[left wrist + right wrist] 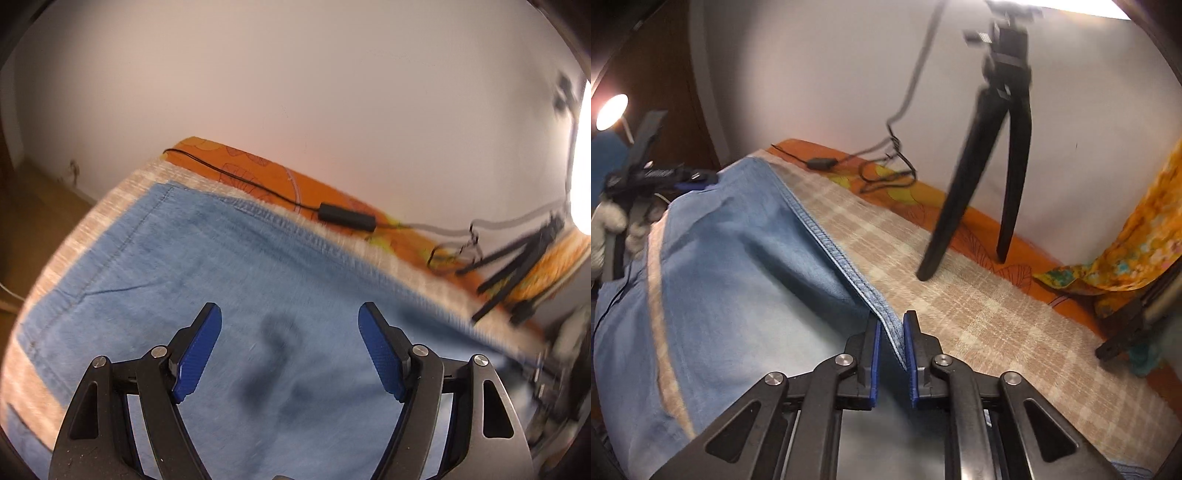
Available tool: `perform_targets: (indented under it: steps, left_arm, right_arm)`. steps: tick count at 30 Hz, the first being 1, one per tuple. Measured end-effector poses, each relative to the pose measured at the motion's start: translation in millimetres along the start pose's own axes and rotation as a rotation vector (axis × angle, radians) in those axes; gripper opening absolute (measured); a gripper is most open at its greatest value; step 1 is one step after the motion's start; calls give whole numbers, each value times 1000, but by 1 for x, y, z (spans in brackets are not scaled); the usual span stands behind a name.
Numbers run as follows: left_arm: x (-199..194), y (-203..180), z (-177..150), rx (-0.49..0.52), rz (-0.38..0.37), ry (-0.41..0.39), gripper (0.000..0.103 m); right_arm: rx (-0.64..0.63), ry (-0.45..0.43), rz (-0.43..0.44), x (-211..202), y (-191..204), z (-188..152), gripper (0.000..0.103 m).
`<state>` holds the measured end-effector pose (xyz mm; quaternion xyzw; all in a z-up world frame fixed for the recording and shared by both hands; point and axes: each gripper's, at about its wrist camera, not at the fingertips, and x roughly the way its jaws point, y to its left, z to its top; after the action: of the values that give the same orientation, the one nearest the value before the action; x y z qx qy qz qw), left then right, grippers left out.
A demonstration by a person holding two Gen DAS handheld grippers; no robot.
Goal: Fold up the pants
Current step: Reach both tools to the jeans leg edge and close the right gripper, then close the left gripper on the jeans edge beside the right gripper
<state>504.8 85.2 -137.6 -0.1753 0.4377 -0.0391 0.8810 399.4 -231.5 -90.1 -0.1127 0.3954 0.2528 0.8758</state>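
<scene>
The checked blanket [979, 325] right of the pants [738, 277] lies bare. A tripod [990, 147] stands at its far edge, with a cable [886, 173] along the wall.

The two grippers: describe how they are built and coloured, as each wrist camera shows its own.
Both match. The left gripper has black angular linkage arms with triangular cut-outs, round silver pivot pins, and blue finger pads with a fine ribbed texture. The right gripper shows the same black links, silver pins and blue pads. No cables, markings or sleeves are visible.
</scene>
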Motion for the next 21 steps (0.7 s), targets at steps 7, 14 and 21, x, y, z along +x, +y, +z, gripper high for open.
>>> perform_targets:
  steps: [7, 14, 21]
  left_arm:
    - [17, -23, 15, -26, 3, 33, 76]
    - [37, -53, 14, 75, 131, 87, 77]
    - [46, -28, 6, -32, 171, 102, 50]
  right_arm:
    - [-136, -32, -32, -34, 41, -15, 5]
    - [-226, -39, -11, -45, 78, -35, 2]
    - [-264, -34, 10, -56, 93, -45, 2]
